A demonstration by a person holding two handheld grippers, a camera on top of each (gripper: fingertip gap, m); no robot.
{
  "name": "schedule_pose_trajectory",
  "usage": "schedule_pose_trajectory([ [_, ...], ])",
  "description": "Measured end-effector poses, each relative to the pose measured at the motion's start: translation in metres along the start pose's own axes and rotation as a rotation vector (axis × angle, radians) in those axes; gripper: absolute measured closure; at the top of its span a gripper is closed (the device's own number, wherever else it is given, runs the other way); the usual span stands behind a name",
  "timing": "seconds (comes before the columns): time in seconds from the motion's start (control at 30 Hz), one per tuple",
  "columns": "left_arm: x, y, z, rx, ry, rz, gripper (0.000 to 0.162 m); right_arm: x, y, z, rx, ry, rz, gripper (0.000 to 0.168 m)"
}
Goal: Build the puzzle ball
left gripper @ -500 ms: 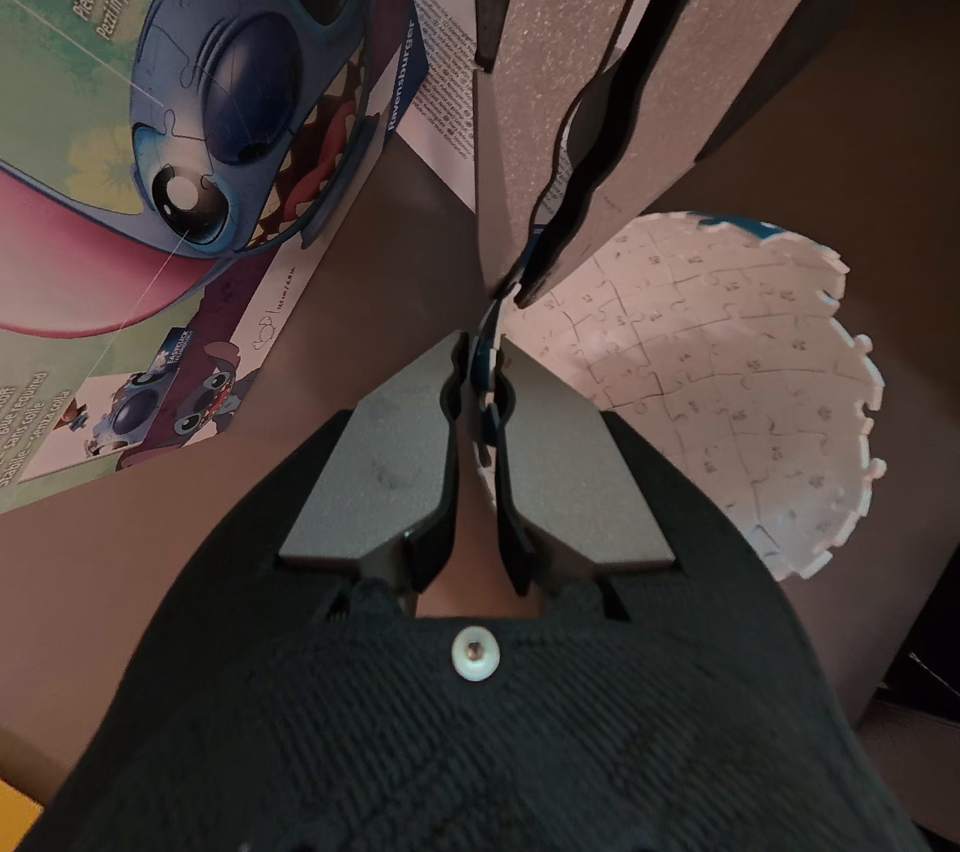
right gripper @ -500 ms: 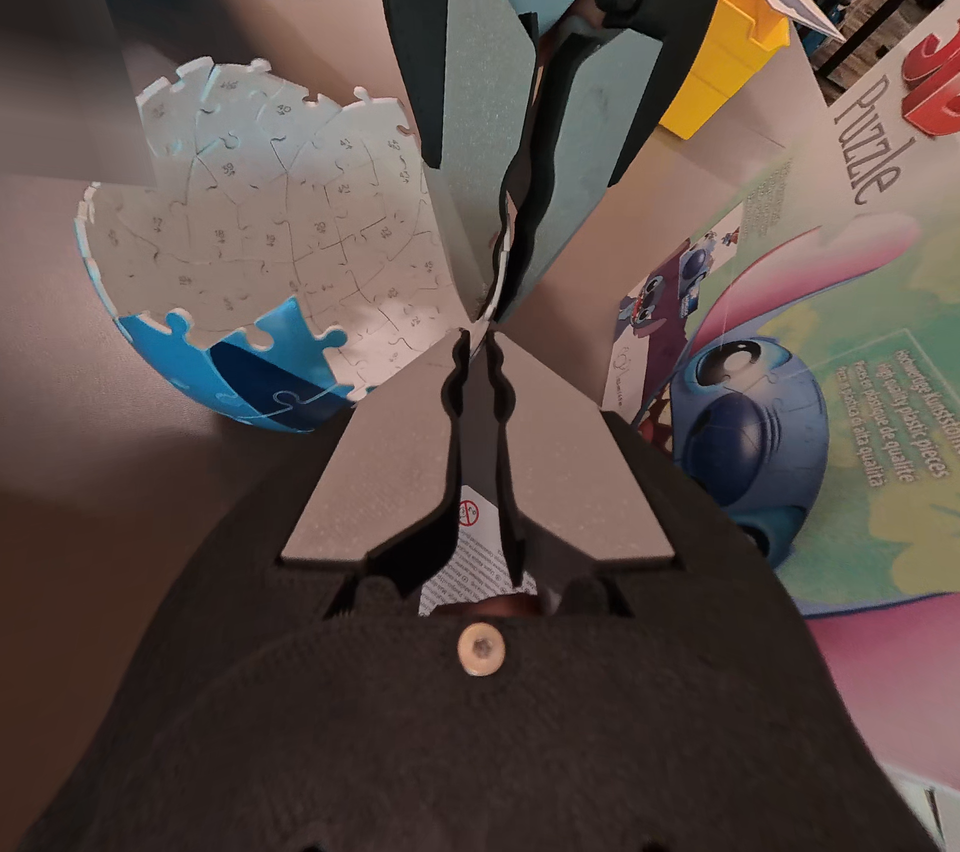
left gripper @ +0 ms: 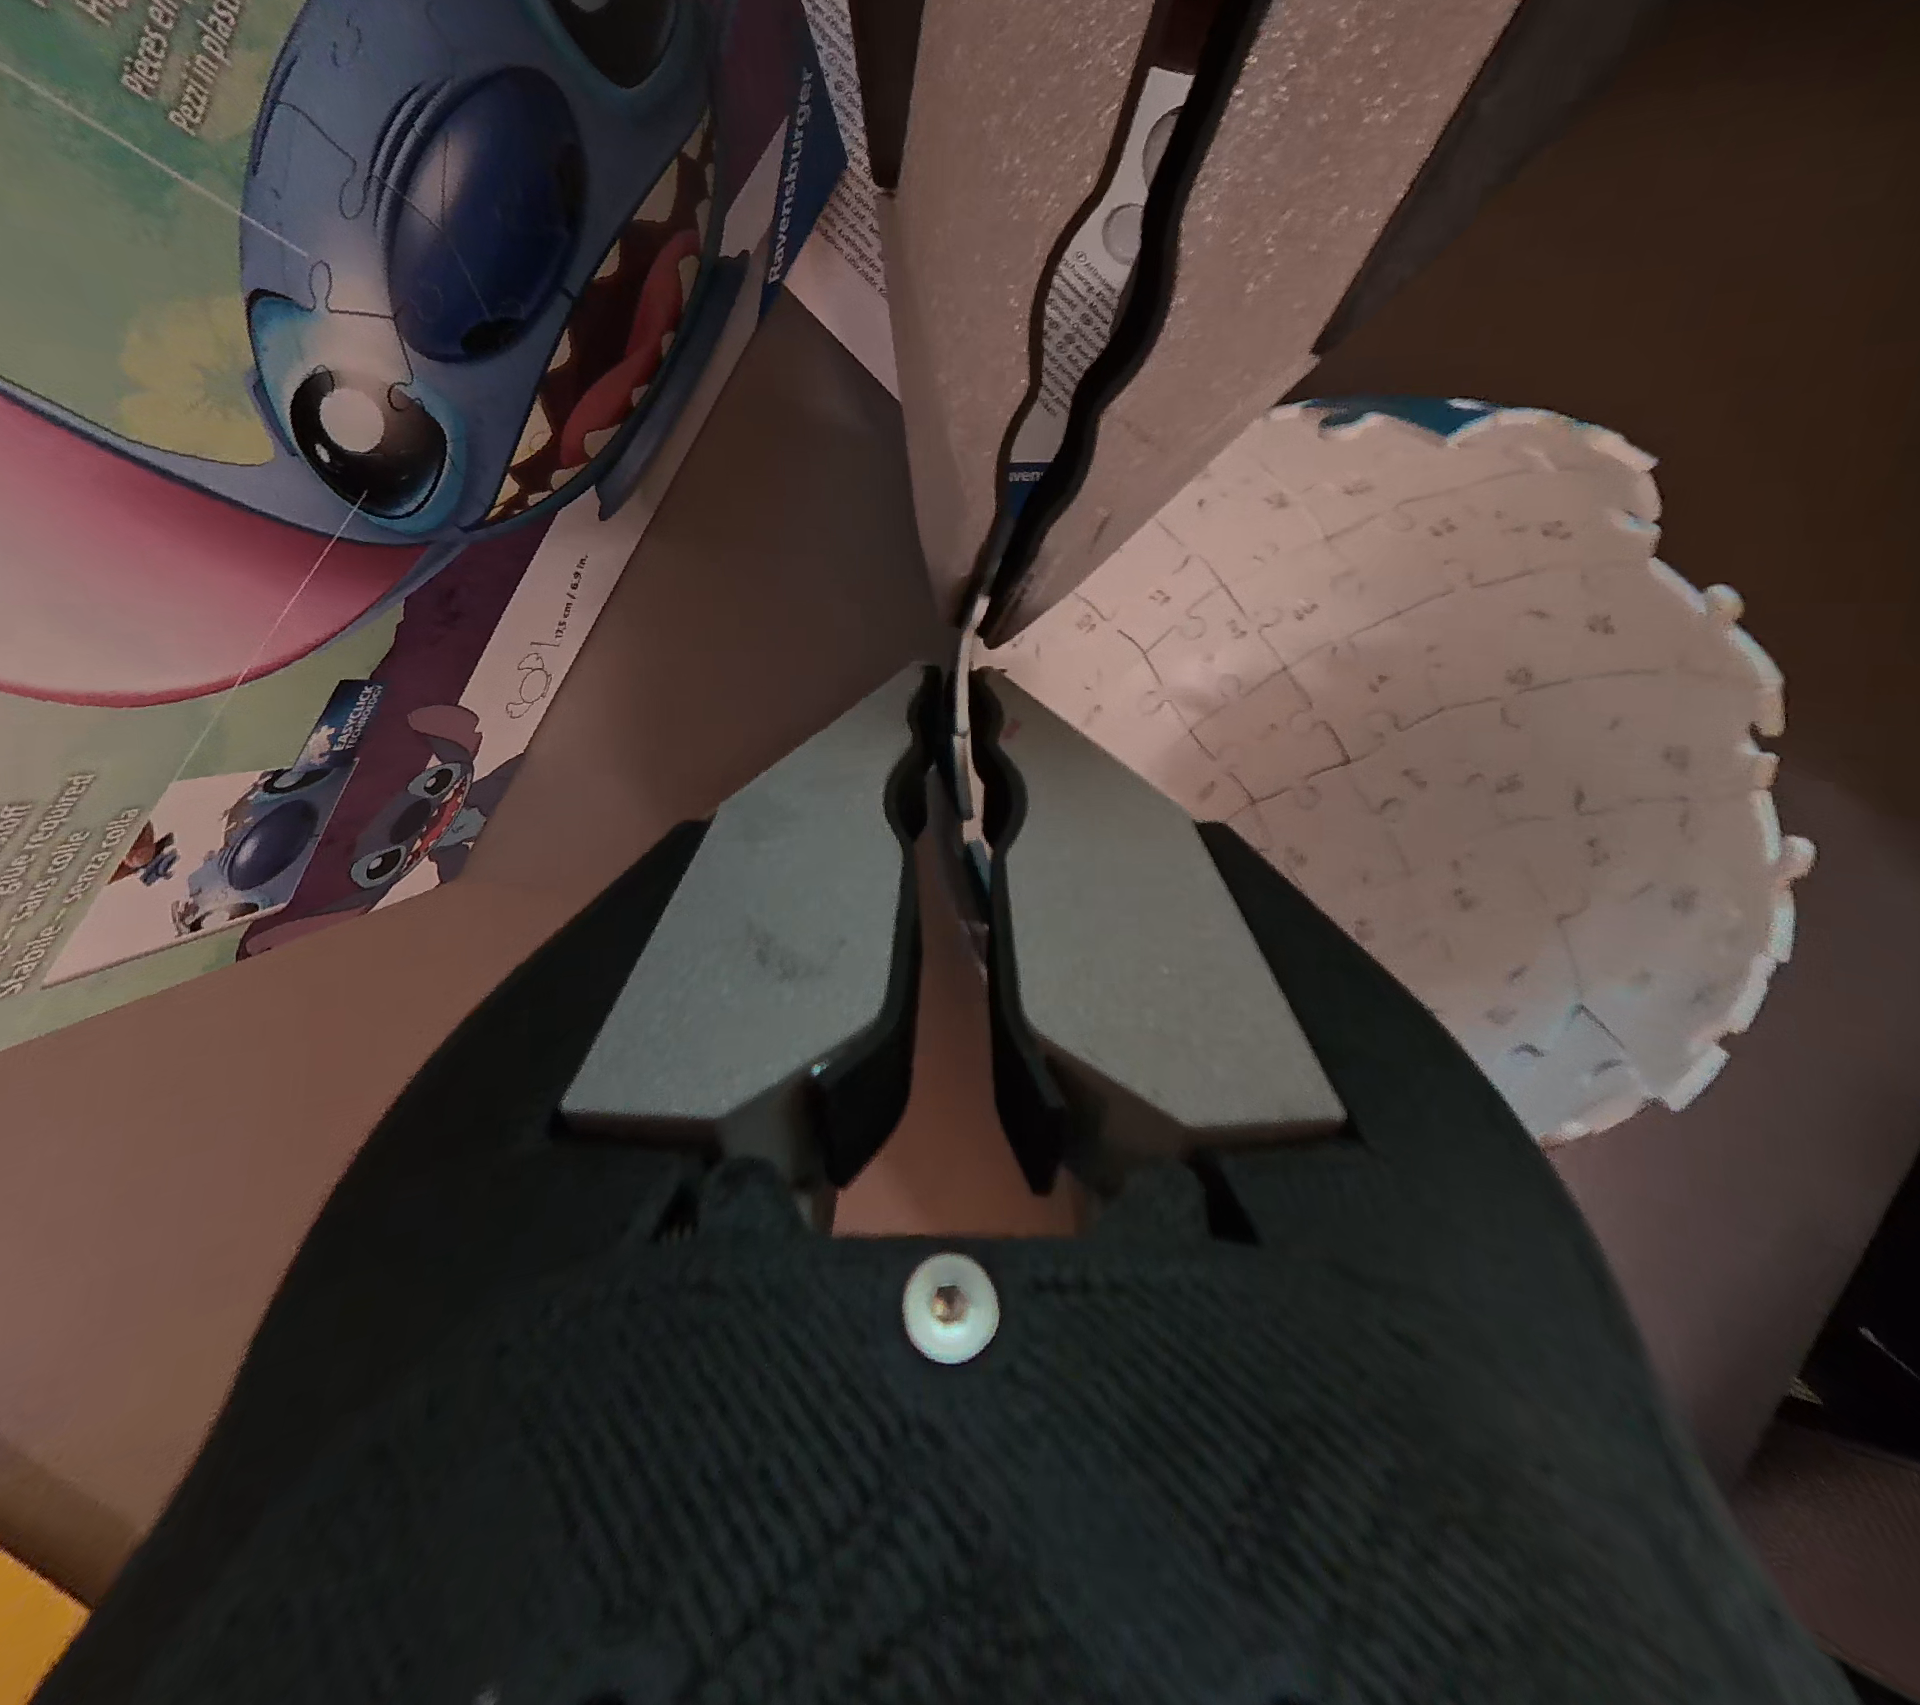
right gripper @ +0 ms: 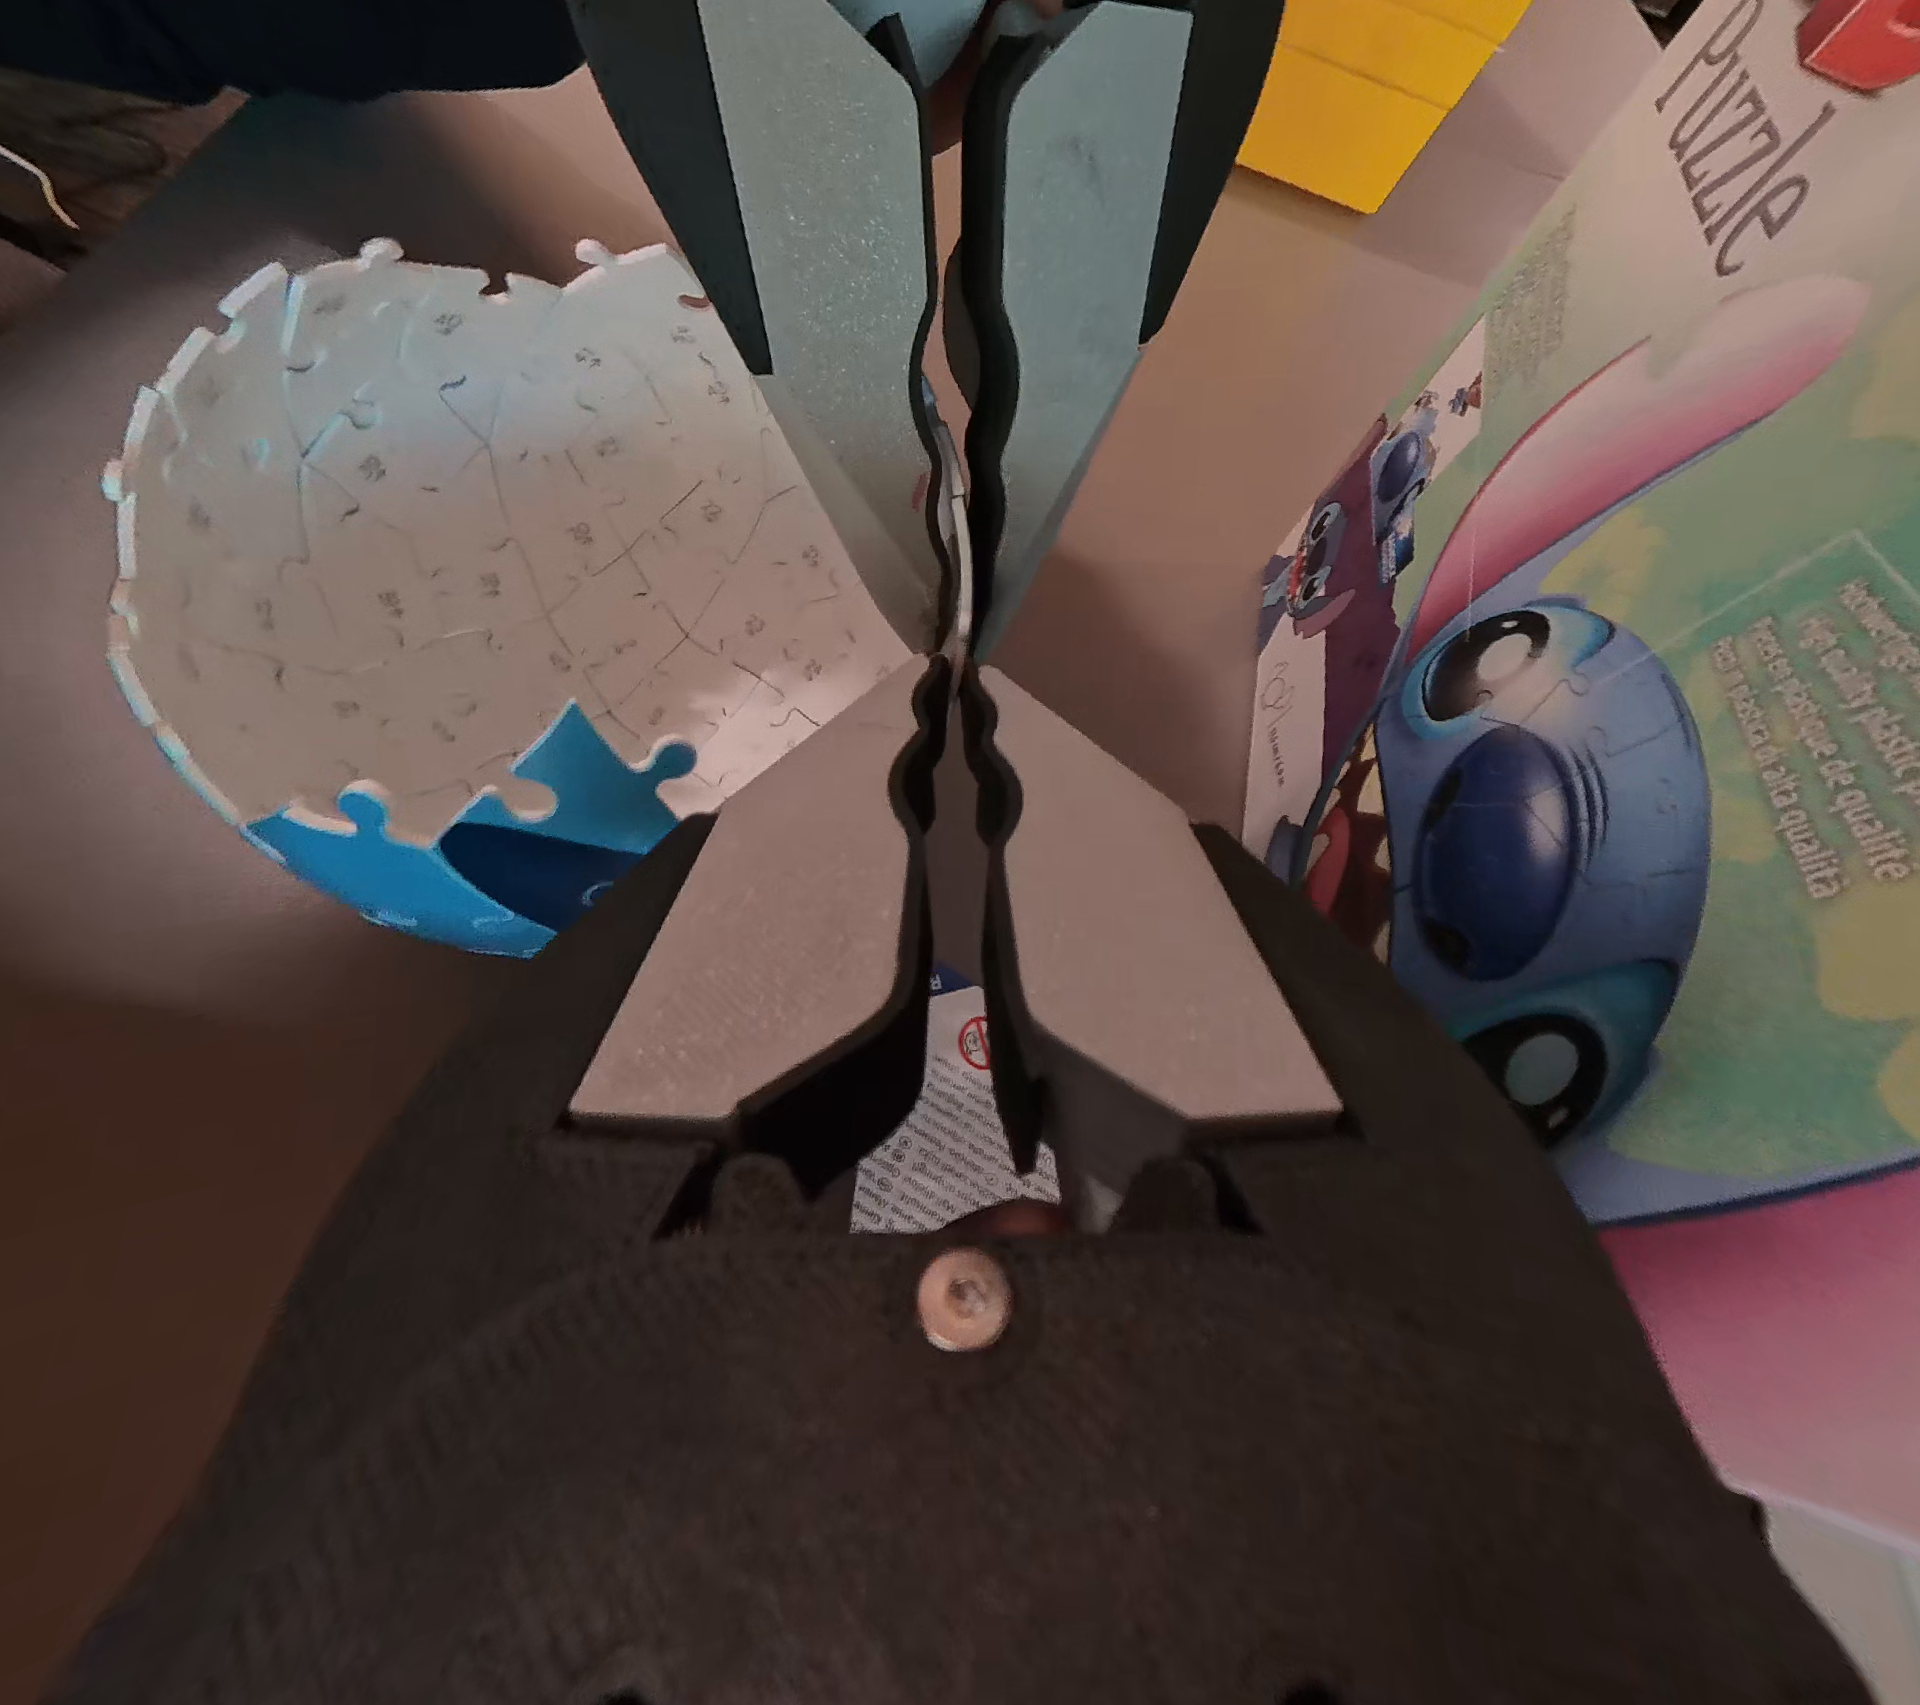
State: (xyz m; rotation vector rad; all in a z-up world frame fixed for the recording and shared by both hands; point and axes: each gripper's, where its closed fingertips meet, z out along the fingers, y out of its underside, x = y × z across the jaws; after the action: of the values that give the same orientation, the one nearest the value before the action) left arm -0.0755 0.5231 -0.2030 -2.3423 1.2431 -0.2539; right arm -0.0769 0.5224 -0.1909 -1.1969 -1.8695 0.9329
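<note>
puzzle ball, half built, sits as an open bowl on the brown table, white numbered inside turned up, jagged tabs round the rim. only from the right wrist view: blue outer skin low on the shell, a yellow bin at the far table edge, a dark sleeve at top left. only from the left wrist view: shell all white within, a thin blue edge at its far rim, plus a yellow corner at bottom left. nothing seen lying inside the bowl; contents of the bin hidden. printed puzzle box flat on the table in both views, with a white leaflet tucked just beside it.

left gripper nearly closed, pinching a thin curved puzzle piece edge-on, white face and a blue edge. right gripper also nearly closed, tips meeting the left gripper's tips nose to nose; a sliver of piece at that junction, but cannot tell whether clamped by the right fingers or merely touched. both tips raised over the table, just beside the shell's rim.
</note>
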Motion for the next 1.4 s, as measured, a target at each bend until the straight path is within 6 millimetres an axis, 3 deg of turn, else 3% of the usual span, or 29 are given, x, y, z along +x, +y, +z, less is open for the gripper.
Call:
schedule_pose_trajectory([
  [0.33,0.001,0.006,0.004,-0.049,-0.025,0.032,0.161,-0.003,0.006,-0.002,-0.058,-0.112,0.185,0.167],
  [0.47,0.001,0.006,0.003,-0.05,-0.021,0.027,0.162,0.003,0.007,-0.006,-0.08,-0.072,0.138,0.168],
  [0.63,0.001,0.006,0.002,-0.055,-0.031,0.042,0.162,0.006,0.015,0.003,-0.143,-0.02,0.078,0.168],
  [0.9,0.005,0.006,0.001,-0.059,-0.025,0.081,0.162,0.009,0.009,-0.004,-0.049,-0.048,-0.022,0.168],
  [1.17,0.006,0.008,0.0,-0.065,-0.024,0.089,0.161,0.002,0.008,0.008,0.058,-0.228,0.258,0.162],
  [1.4,0.01,0.004,0.0,-0.044,0.003,0.083,0.159,-0.003,0.009,0.0,0.092,-0.264,0.22,0.164],
])
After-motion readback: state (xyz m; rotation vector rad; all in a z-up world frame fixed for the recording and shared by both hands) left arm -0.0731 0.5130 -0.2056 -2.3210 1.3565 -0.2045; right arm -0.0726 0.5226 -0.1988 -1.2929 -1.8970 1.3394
